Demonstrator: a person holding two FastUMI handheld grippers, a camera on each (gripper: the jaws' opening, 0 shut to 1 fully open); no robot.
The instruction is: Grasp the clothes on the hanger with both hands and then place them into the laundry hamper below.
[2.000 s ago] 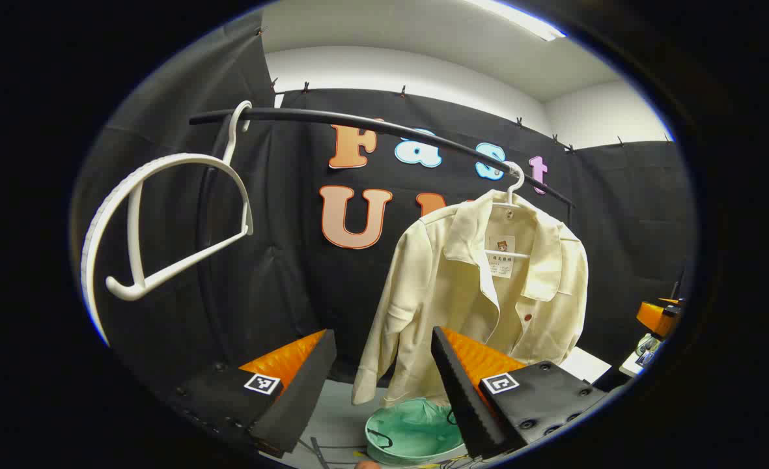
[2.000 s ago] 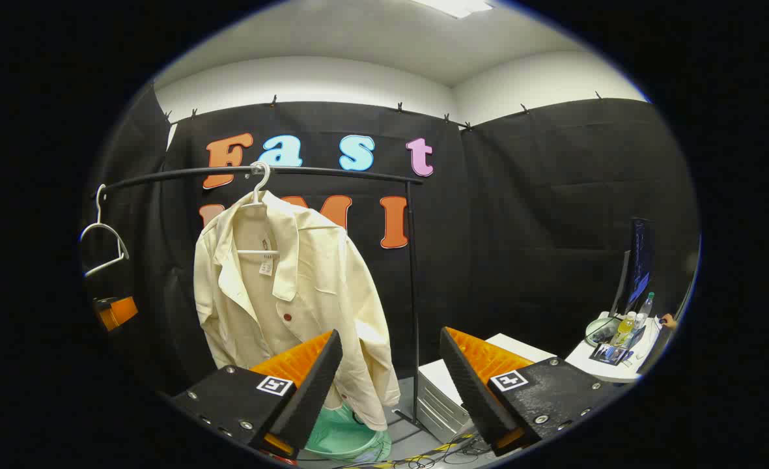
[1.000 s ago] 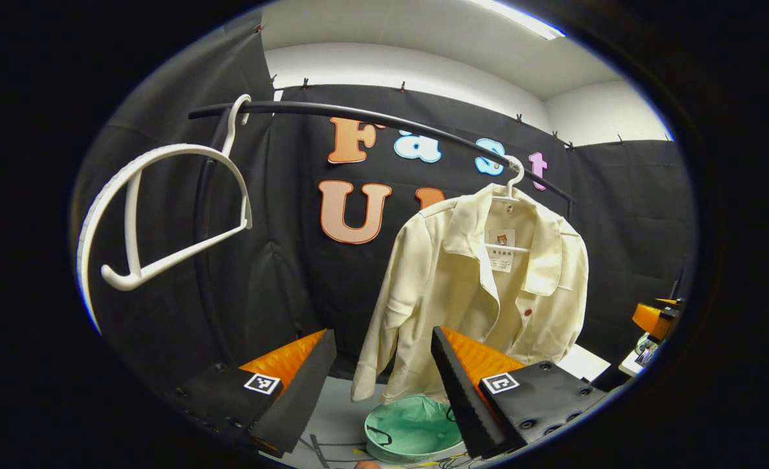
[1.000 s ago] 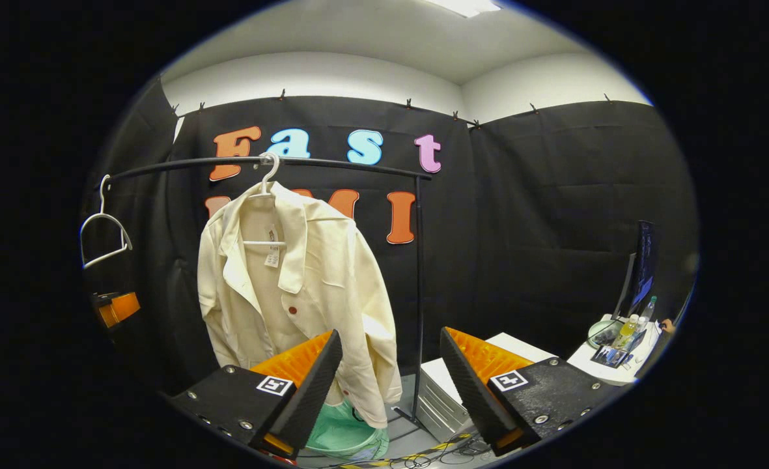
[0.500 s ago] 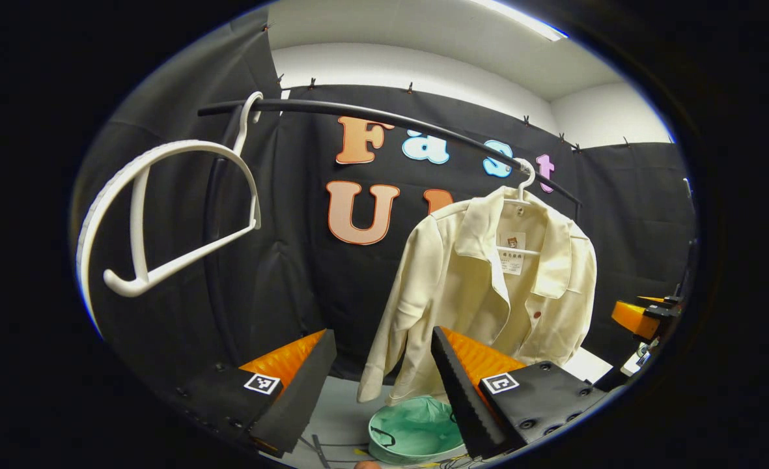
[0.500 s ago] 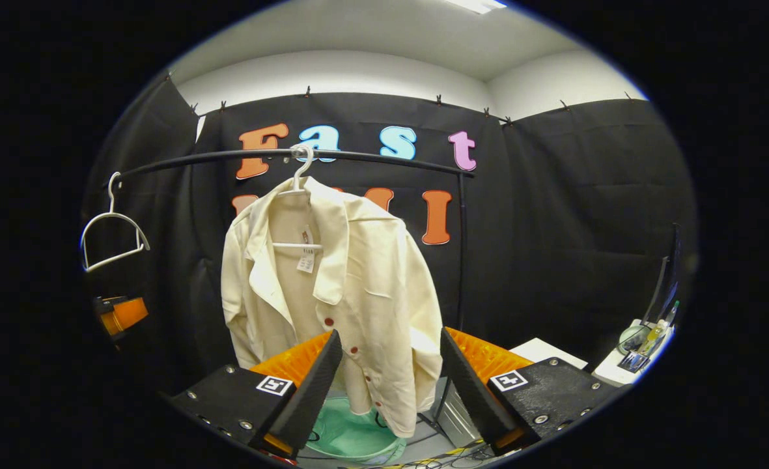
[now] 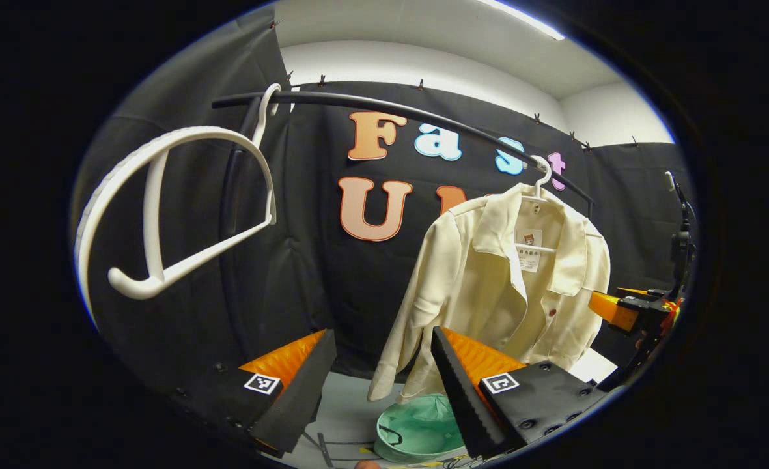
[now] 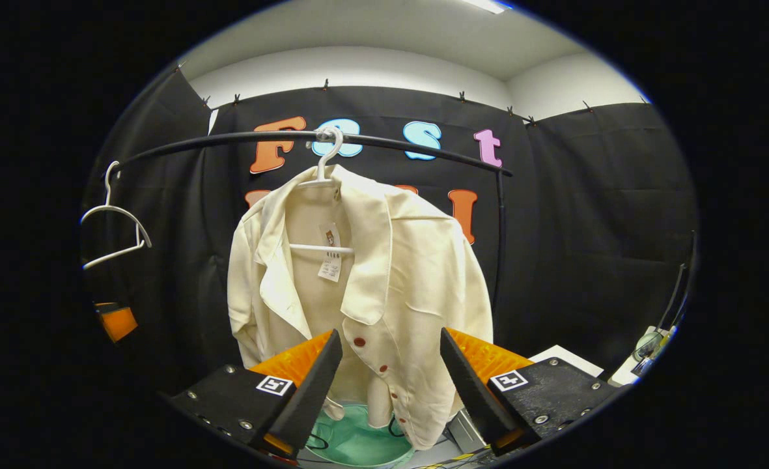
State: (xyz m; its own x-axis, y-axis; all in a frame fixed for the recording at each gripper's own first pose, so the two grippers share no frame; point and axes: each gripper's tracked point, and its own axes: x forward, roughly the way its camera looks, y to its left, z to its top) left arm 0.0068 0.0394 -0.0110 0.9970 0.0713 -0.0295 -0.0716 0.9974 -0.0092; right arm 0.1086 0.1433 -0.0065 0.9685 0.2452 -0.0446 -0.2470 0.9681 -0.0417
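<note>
A cream shirt (image 7: 508,286) (image 8: 364,286) with red buttons hangs on a white hanger (image 8: 325,163) from a black rail (image 8: 228,140). Below it on the floor stands a round green hamper (image 7: 420,433) (image 8: 358,443). My left gripper (image 7: 384,345) is open, short of the shirt and to its left. In front of the shirt's lower front, my right gripper (image 8: 391,345) is open with nothing between its fingers. The right gripper (image 7: 625,309) also appears at the far right of the left gripper view, beside the shirt's sleeve.
An empty white hanger (image 7: 182,195) (image 8: 114,228) hangs at the rail's left end, close to my left gripper. A black upright post (image 8: 500,228) carries the rail at the right. A white box (image 8: 566,355) and a cluttered desk (image 8: 644,348) sit at the right.
My right gripper has swung left and come closer, so the shirt now hangs straight ahead of it. The left gripper has drifted a little; the shirt shifted right in its view.
</note>
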